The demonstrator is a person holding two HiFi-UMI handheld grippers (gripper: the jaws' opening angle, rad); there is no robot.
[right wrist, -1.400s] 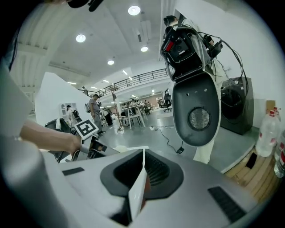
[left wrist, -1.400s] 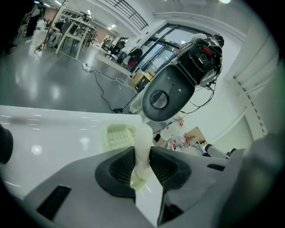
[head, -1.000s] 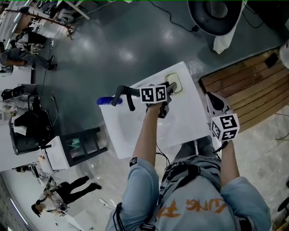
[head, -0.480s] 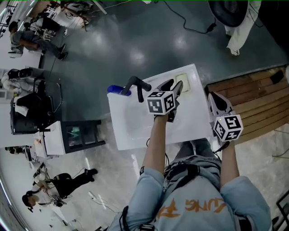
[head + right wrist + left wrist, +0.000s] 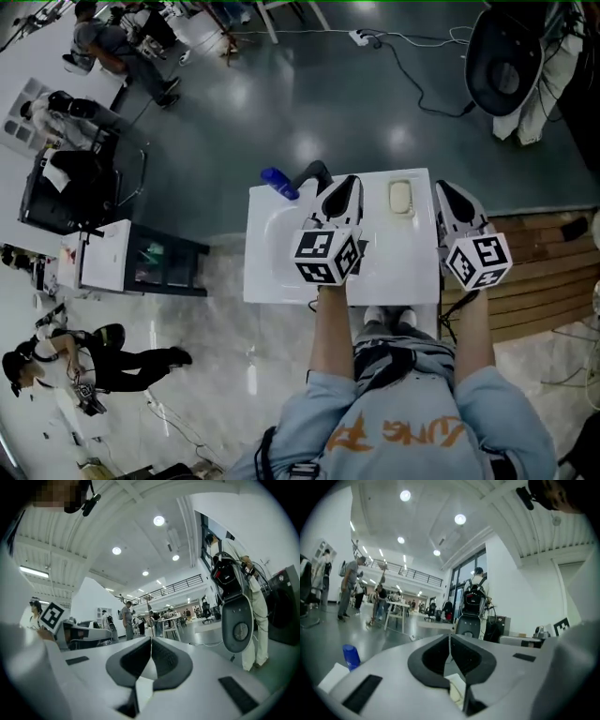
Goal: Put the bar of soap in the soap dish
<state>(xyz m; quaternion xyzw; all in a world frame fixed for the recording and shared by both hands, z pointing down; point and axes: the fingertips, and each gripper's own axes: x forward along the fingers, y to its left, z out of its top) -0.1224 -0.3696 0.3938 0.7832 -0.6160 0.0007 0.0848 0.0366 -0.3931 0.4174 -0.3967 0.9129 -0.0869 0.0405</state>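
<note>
Big open lab/workshop hall, mezzanine railing (image 5: 178,584), worktables (image 5: 395,605), ppl (image 5: 348,588) w/ gear, ceiling spots (image 5: 460,519)

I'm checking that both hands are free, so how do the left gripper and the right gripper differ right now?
The left gripper hangs above the white sink top, left of the soap dish. The right gripper shows at that top's right edge. The left gripper's jaws are closing, nearly together, with nothing between them, while the right gripper's jaws are together. Both are empty and point level into the room.
</note>
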